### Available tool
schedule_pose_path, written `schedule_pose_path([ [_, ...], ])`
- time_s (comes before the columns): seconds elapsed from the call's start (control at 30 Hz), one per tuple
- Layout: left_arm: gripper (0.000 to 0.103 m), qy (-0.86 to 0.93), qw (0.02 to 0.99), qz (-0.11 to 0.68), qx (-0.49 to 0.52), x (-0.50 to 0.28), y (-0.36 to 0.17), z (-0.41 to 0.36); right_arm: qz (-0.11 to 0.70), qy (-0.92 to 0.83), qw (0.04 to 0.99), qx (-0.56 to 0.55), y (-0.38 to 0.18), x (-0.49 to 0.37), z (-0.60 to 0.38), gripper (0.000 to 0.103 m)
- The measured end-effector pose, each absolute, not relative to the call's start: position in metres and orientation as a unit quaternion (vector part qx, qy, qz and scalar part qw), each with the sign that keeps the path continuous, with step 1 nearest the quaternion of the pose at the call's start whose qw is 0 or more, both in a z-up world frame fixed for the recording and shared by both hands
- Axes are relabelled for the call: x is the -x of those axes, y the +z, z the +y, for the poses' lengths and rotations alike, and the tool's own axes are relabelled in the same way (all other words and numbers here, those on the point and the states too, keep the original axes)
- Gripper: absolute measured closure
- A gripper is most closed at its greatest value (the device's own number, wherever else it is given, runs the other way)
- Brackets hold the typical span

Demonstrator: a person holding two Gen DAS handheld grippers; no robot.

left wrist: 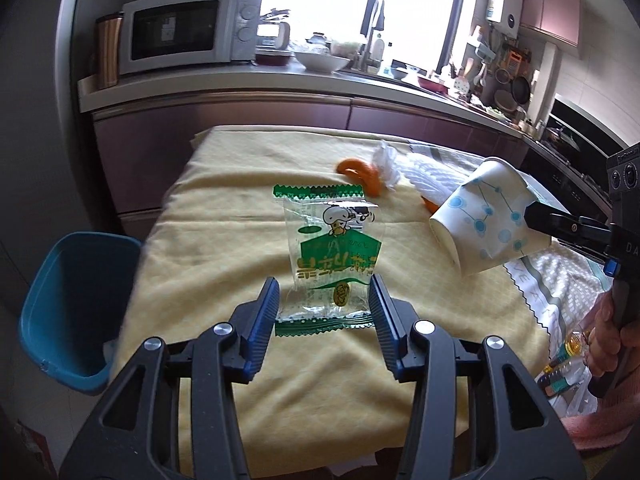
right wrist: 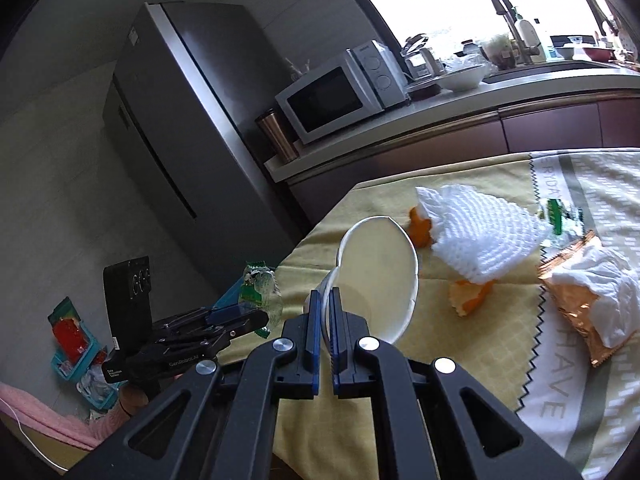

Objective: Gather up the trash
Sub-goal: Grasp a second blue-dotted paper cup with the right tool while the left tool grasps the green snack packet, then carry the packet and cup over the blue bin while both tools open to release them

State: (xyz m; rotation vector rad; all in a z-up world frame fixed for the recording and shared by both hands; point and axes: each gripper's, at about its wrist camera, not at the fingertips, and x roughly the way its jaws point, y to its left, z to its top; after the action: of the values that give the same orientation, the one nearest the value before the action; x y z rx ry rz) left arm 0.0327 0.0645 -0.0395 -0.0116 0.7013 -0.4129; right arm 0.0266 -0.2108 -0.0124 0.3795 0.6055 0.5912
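Ahead of the fingers, curled orange peel [left wrist: 362, 174], white foam fruit netting [right wrist: 486, 236] and a copper foil bag stuffed with white tissue [right wrist: 592, 300] litter the yellow tablecloth [left wrist: 224, 208]; a blue plastic bin [left wrist: 68, 312] sits to their left. The left gripper [left wrist: 325, 312], jaws half apart, pinches a clear green-printed snack wrapper [left wrist: 334, 252]. The right gripper [right wrist: 326, 312], jaws nearly together, clamps the wall of a white paper cup with blue dots [left wrist: 486, 220].

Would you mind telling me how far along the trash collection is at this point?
Nothing shows as binned yet; the blue bin's inside is hidden. In hand: the left gripper holds a green snack wrapper, and the right gripper is shut on a paper cup's rim. Left on the table: orange peel, white foam netting, a copper wrapper.
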Motion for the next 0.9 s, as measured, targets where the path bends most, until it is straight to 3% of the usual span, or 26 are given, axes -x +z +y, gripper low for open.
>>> schedule_pose_path([
  [0.9,0.057,-0.010,0.941,0.334,0.058,-0.046,-0.039,0.222,0.331,0.458,0.816,-0.118,0.005,-0.133,-0.035,0.100],
])
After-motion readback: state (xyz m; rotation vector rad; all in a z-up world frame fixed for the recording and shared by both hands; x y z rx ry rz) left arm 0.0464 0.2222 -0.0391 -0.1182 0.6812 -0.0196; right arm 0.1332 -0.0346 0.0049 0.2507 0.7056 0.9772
